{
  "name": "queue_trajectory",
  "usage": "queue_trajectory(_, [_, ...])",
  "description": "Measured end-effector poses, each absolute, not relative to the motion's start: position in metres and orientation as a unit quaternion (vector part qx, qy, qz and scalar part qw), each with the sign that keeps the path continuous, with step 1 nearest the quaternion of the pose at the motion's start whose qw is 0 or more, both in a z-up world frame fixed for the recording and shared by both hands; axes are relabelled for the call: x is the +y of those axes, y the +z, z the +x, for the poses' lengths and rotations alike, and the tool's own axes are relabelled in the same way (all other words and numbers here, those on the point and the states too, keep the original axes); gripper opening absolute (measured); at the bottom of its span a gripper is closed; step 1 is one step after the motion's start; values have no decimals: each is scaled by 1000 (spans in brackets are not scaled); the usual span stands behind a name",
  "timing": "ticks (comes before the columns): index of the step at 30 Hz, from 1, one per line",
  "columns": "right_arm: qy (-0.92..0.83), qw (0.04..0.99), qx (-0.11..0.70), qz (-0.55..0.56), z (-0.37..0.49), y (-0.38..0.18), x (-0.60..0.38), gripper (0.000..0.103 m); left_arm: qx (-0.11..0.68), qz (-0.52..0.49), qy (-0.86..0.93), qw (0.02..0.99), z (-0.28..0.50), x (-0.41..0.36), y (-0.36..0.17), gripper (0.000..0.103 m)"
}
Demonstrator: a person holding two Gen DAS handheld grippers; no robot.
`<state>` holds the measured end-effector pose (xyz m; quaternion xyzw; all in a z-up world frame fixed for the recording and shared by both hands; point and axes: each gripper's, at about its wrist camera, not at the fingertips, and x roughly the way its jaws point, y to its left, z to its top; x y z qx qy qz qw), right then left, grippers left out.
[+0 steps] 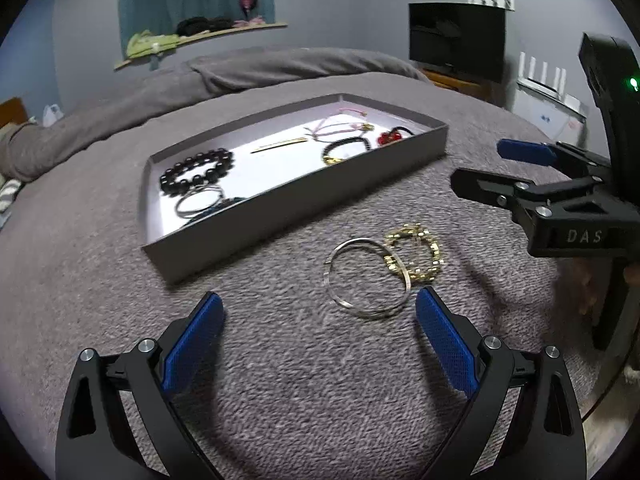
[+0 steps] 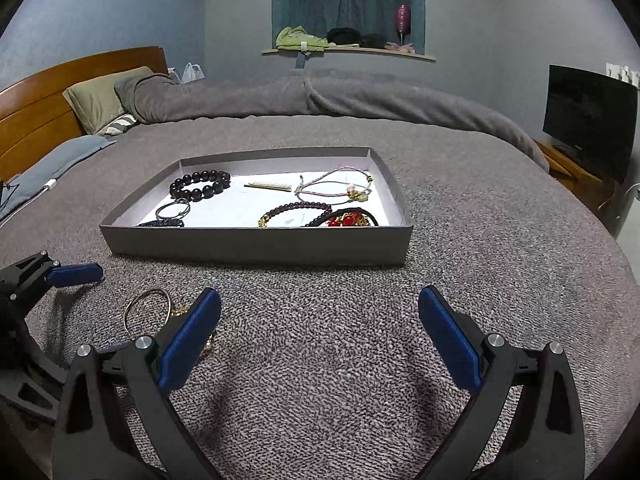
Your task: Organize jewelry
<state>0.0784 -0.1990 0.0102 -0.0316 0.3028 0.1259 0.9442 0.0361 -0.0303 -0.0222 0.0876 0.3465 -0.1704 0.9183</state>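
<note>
A: Blue pads (image 1: 192, 344) of the left gripper (image 1: 316, 316) sit nearest the lens, spread wide, nothing between them. Grey blanket (image 1: 280, 380) underneath.

B: And the right gripper (image 2: 320, 312)?

A: Wide too, empty, low over the blanket in front of the tray (image 2: 256, 246).

B: Loose pieces?

A: Two outside the tray. Thin silver bangle (image 1: 368, 276) flat on the blanket, just ahead of the left gripper's right-hand pad; gold chain bracelet (image 1: 416, 252) overlapping its far edge. Everything else is in the tray already: dark bead bracelet (image 2: 200, 185), gold bar clip (image 2: 268, 186), pink cord bracelet (image 2: 336, 186), red bead piece (image 2: 346, 220).

B: Risks?

A: The overlap. Closing on the bangle likely drags the chain along, or snags a link and drops it partway. The bangle is thin and flat, so the pads may slip over it or pinch pile instead. Both grippers sit near the pair, so they could collide.
</note>
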Motion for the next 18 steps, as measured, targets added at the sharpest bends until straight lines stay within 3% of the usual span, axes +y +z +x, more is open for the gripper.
queue_trajectory(8, [119,946,303,-10,80,13,-210,98,352,125,-179,910,41,-46,-25,91])
queue_trajectory(18, [146,938,313,-15,78,10,-209,98,342,142,-204,906,38,-49,-22,48])
